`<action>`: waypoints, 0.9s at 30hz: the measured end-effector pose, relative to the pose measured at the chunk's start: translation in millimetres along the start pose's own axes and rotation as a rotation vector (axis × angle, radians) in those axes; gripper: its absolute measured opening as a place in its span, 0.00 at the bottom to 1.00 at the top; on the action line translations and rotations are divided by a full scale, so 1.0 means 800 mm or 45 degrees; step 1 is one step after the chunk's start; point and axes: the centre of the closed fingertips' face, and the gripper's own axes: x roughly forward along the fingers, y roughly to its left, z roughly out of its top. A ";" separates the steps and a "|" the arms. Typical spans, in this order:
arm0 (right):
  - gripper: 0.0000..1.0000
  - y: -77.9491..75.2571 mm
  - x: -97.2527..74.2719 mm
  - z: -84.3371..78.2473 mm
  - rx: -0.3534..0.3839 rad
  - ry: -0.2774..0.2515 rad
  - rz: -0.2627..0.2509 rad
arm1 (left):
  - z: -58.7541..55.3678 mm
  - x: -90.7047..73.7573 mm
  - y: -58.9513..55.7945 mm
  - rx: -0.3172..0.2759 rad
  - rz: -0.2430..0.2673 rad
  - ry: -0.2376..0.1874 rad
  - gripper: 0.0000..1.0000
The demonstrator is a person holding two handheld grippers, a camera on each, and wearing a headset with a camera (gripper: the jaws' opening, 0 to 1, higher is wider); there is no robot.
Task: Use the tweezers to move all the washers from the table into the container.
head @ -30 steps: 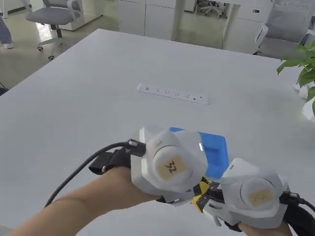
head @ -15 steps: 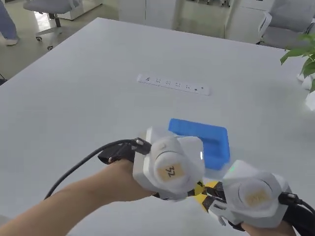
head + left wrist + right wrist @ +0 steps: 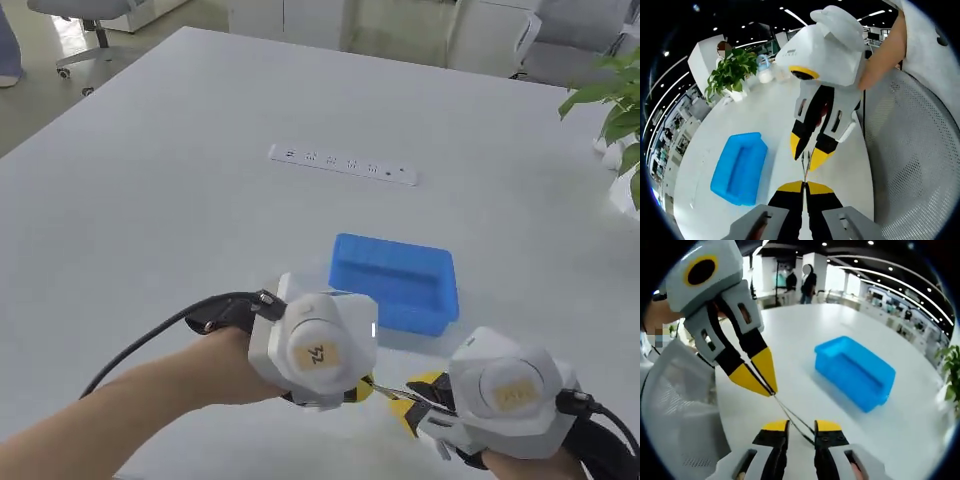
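1. Across the head view spreads the white table (image 3: pixel 150 180), your work surface.
2. At centre frame, the blue container (image 3: pixel 400 312) sits open side up, just beyond your hands. I judge it close enough for short carries.
3. At lower centre, your left gripper (image 3: pixel 805 187) has its jaws pressed together on one end of the tweezers (image 3: pixel 790 415). It is probably steadying the tool for a handover.
4. At lower right, your right gripper (image 3: pixel 802 426) faces the left one tip to tip. Its jaws stand slightly apart around the tweezers' other end, and I see no contact. You are likely lining up a hold that can squeeze the two arms.
5. Between the two sets of yellow tips, the tweezers bridge the gap above the table, short of the container.
6. A second ago your left gripper covered the container's near left corner and the tweezers were hidden. Now both grippers sit lower in the frame, the whole container is clear, and the tweezers show. Your headset has shifted too, and the container itself looks unmoved.
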 end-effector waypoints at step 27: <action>0.29 -0.018 -0.085 0.011 0.238 -0.152 -0.180 | -0.057 0.046 0.002 -0.111 -0.002 0.197 0.00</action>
